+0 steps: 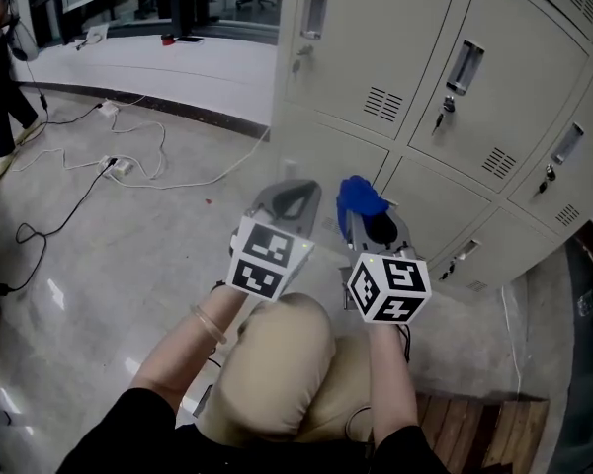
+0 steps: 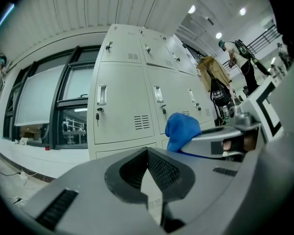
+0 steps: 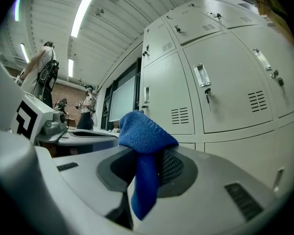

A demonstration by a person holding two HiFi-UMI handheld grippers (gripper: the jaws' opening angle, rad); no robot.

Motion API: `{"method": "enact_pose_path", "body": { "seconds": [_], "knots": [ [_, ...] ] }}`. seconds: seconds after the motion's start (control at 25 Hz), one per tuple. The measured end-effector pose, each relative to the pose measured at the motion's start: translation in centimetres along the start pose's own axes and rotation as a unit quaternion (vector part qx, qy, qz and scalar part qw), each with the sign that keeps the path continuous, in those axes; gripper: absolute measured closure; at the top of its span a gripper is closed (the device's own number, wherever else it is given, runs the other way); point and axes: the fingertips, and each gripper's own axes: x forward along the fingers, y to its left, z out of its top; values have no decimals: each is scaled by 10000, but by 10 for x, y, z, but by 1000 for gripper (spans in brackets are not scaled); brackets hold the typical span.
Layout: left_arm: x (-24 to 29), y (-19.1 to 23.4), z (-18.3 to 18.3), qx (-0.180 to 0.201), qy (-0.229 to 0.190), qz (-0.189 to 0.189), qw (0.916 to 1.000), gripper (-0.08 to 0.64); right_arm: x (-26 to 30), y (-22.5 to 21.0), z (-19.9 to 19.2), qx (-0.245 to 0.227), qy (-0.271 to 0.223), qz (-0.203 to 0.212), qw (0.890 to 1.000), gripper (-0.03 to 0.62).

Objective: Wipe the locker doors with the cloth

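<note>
While the blue cloth (image 3: 146,133) is pinched in the right tool (image 3: 148,155), no door is being wiped yet. The jaws are closed tight on the cloth's middle, with a bunch standing above them and a tail hanging below. In the head view the cloth is seen low in front of the locker doors (image 1: 494,77), near them but, as far as can be judged, not against them. The left tool (image 2: 148,153) is held just beside it, its jaws closed together with nothing between them.

A good wipe is now a matter of contact. The bunched end should be led in first and pressed flat, so that fabric rather than the hard jaw tips is laid on the paint. Only a small pad of cloth is exposed, so close, overlapping strokes are called for, panel by panel. The handles (image 1: 465,65), the hanging keys (image 1: 441,117) and the vent slots (image 1: 382,103) are best worked around, since the loose tail could be snagged there and dragged out of the grip.
</note>
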Motion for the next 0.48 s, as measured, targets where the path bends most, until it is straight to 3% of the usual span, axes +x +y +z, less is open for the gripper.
{"method": "enact_pose_path", "body": {
  "seconds": [0.28, 0.48],
  "knots": [
    [-1, 6, -5, -589, -8, -6, 9983, 554, 0, -3, -11, 122, 100, 16, 9999, 505],
    [-1, 5, -14, -559, 58, 11, 9984, 554, -1, -5, -23, 281, 175, 15, 9995, 505]
  ]
}}
